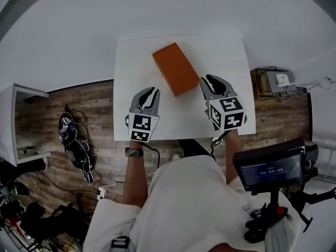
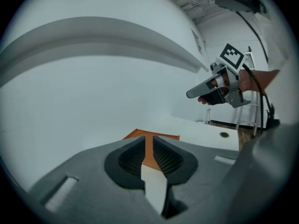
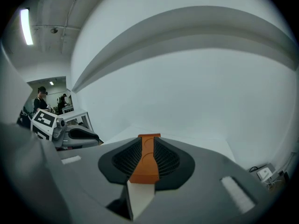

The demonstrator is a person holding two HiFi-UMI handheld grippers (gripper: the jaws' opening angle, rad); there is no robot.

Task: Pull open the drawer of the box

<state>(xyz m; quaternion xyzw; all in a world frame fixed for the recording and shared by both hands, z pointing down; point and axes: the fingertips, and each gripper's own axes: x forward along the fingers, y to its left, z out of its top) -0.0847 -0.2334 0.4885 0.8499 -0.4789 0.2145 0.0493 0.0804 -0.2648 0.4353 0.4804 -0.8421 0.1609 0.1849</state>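
Note:
An orange flat box lies slantwise on the white table, towards its far middle. My left gripper hovers over the table to the box's near left, its jaws slightly apart with nothing between them. My right gripper sits just right of the box's near corner, also slightly open and empty. In the left gripper view the box shows through the narrow jaw gap, and the right gripper is at the right. In the right gripper view the box fills the gap ahead, apart from the pads.
The table is small, with wooden floor on both sides. Cables and dark gear lie on the floor at left. A stand with a screen is at near right. White cabinets flank the left. A wall stands beyond the table.

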